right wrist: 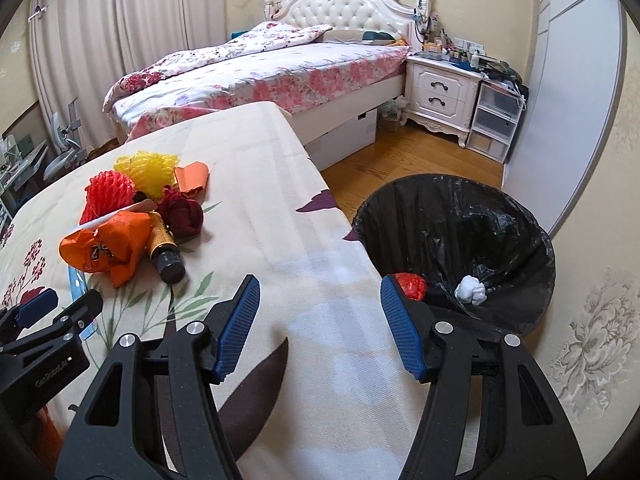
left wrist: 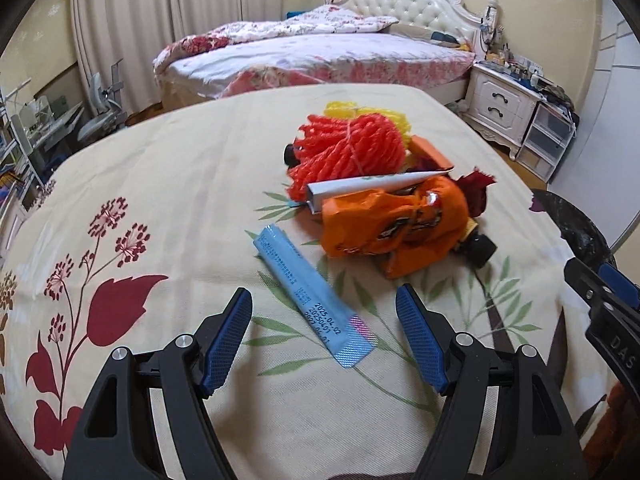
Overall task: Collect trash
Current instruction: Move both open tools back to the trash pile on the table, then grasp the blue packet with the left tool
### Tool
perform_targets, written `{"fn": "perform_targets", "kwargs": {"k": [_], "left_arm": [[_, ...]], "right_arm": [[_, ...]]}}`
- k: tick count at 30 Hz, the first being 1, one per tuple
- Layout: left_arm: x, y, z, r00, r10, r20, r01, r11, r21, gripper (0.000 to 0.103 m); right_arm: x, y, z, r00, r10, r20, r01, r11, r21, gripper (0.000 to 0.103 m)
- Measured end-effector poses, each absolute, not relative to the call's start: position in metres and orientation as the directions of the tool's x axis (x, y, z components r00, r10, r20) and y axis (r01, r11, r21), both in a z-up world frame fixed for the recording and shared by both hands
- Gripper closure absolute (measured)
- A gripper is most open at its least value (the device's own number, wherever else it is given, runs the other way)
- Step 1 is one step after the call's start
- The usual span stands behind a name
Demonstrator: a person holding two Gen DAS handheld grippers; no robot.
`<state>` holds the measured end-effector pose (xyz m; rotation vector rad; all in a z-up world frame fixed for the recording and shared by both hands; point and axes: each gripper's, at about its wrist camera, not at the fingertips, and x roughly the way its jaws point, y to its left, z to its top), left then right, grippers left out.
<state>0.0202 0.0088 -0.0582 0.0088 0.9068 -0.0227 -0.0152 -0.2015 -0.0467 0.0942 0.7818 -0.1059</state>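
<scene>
A pile of trash lies on the floral tablecloth [left wrist: 160, 200]: a blue sachet wrapper [left wrist: 308, 292], an orange wrapper [left wrist: 396, 224], red foam netting [left wrist: 348, 148], yellow netting [left wrist: 360, 112], a white paper strip [left wrist: 360, 188] and a dark bottle [right wrist: 166, 256]. My left gripper [left wrist: 324, 320] is open, its fingers on either side of the blue sachet's near end, just above the cloth. My right gripper [right wrist: 320, 316] is open and empty over the table's right edge, beside the black-lined trash bin [right wrist: 500, 216]. The bin holds a red piece [right wrist: 410, 285] and a white wad [right wrist: 472, 289].
A dark red crumpled piece [right wrist: 182, 212] and an orange card [right wrist: 194, 174] lie in the pile. A bed [right wrist: 260, 64], a white nightstand [right wrist: 440, 88] and plastic drawers [right wrist: 494, 120] stand beyond on the wooden floor [right wrist: 400, 160].
</scene>
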Motion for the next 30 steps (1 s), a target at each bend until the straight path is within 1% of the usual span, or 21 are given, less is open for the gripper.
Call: {"fn": "perform_targets", "kwargs": {"k": [2,3,5,6,8,9,10,11,14,19,27,30], "left_arm": [[0.023,0.014,-0.061,0.593,-0.043,-0.804,0.028,0.999,-0.033,0.032],[0.024,0.016,-0.061,0.601,-0.043,-0.798,0.031,0.999,-0.030,0.036],[0.024,0.017,-0.062,0.606,-0.033,-0.795,0.041,0.999,-0.010,0.048],[0.024,0.019,-0.062,0.609,-0.033,-0.792,0.043,0.999,-0.008,0.051],[0.024,0.023,-0.063,0.616,-0.026,-0.787,0.046,0.999,0.004,0.065],[0.025,0.025,-0.062,0.619,-0.022,-0.785,0.047,0.999,0.010,0.068],[0.024,0.027,-0.063,0.622,-0.020,-0.783,0.048,0.999,0.012,0.073],[0.024,0.028,-0.063,0.624,-0.020,-0.782,0.049,0.999,0.014,0.077],[0.024,0.034,-0.062,0.625,-0.048,-0.779,0.060,0.998,-0.013,0.081],[0.020,0.043,-0.059,0.628,-0.054,-0.776,0.057,0.998,-0.024,0.082],[0.011,0.067,-0.049,0.664,0.005,-0.748,0.001,1.000,0.007,0.082],[0.010,0.080,-0.046,0.669,0.021,-0.743,-0.031,1.000,0.000,0.082]], "right_arm": [[-0.014,-0.201,-0.047,0.704,-0.058,-0.708,0.127,0.991,0.045,0.042],[-0.013,-0.199,-0.046,0.704,-0.058,-0.708,0.127,0.991,0.045,0.042],[-0.013,-0.199,-0.046,0.704,-0.056,-0.708,0.125,0.991,0.046,0.042],[-0.012,-0.198,-0.046,0.704,-0.056,-0.708,0.123,0.991,0.045,0.042],[-0.010,-0.197,-0.046,0.703,-0.054,-0.709,0.120,0.992,0.044,0.042],[-0.009,-0.195,-0.046,0.703,-0.052,-0.710,0.118,0.992,0.044,0.042],[-0.009,-0.194,-0.046,0.702,-0.051,-0.710,0.116,0.992,0.044,0.042],[-0.008,-0.193,-0.047,0.701,-0.049,-0.711,0.113,0.993,0.044,0.041],[-0.006,-0.189,-0.047,0.700,-0.042,-0.713,0.101,0.994,0.042,0.041],[-0.005,-0.178,-0.042,0.708,-0.022,-0.706,0.072,0.997,0.041,0.041],[0.000,-0.150,-0.033,0.720,0.039,-0.693,-0.005,0.999,0.051,0.040],[0.002,-0.137,-0.031,0.720,0.064,-0.691,-0.038,0.998,0.052,0.040]]}}
